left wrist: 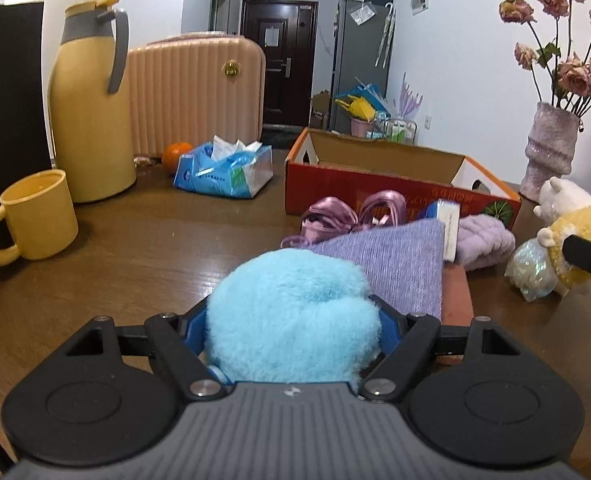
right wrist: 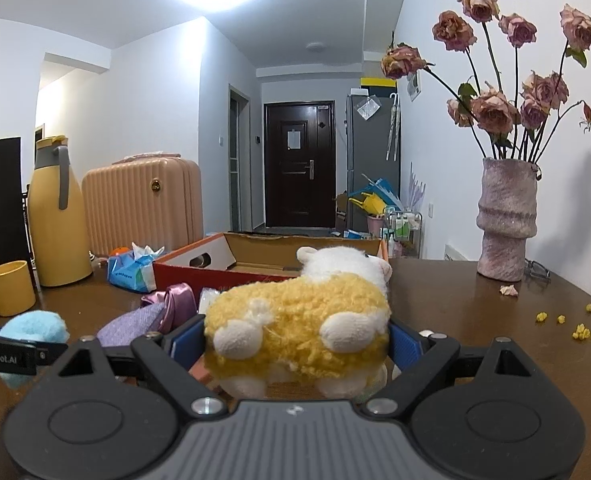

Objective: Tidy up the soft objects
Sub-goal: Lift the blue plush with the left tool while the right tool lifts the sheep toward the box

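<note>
A light-blue fluffy plush (left wrist: 295, 312) fills the jaws of my left gripper (left wrist: 295, 320), whose blue pads press on both of its sides, just above the brown table (left wrist: 155, 248). In the right wrist view a yellow and white sheep plush (right wrist: 299, 328) sits between the blue pads of my right gripper (right wrist: 297, 344), which is shut on its flanks. The open red cardboard box (left wrist: 375, 196) lies beyond both, its inside bare as far as I see. In front of it are a purple cloth (left wrist: 399, 256), a lilac fluffy item (left wrist: 483, 244) and pink satin ribbons (left wrist: 335, 216).
On the left stand a yellow mug (left wrist: 35, 216) and a yellow jug (left wrist: 91, 112), then a blue tissue pack (left wrist: 223, 172) and an orange (left wrist: 177, 154). A vase of dried roses (right wrist: 507, 220) stands at the right, with yellow crumbs (right wrist: 579, 330) near it.
</note>
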Action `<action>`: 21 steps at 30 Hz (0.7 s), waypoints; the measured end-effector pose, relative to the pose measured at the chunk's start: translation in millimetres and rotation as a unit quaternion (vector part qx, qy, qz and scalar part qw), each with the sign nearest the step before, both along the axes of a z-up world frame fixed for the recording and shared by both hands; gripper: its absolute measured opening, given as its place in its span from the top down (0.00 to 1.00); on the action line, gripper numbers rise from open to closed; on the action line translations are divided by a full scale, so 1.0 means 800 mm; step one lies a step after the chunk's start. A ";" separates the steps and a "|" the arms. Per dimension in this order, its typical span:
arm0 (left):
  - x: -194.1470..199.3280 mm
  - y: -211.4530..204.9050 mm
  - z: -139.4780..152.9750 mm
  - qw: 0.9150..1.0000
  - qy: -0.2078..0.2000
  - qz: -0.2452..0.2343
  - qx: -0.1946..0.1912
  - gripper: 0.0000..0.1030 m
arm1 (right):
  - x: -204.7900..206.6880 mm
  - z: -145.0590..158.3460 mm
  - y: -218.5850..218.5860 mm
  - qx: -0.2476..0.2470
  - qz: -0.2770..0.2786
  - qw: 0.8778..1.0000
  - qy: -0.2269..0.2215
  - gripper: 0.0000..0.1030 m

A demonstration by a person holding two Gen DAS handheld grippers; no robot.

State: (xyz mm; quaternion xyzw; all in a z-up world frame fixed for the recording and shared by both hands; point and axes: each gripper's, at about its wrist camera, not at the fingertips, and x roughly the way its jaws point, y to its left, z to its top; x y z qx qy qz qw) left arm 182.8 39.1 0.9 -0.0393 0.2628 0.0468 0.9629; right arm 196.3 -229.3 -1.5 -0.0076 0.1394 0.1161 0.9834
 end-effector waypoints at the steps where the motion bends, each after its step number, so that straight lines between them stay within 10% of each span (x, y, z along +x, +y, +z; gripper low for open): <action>1: 0.000 -0.001 0.003 1.000 -0.004 0.000 0.003 0.24 | 0.001 0.001 0.001 -0.001 0.000 1.000 -0.002 0.12; 21: 0.041 -0.017 0.055 0.998 -0.065 -0.005 -0.008 0.24 | 0.038 0.044 0.015 0.002 -0.011 0.999 -0.050 0.11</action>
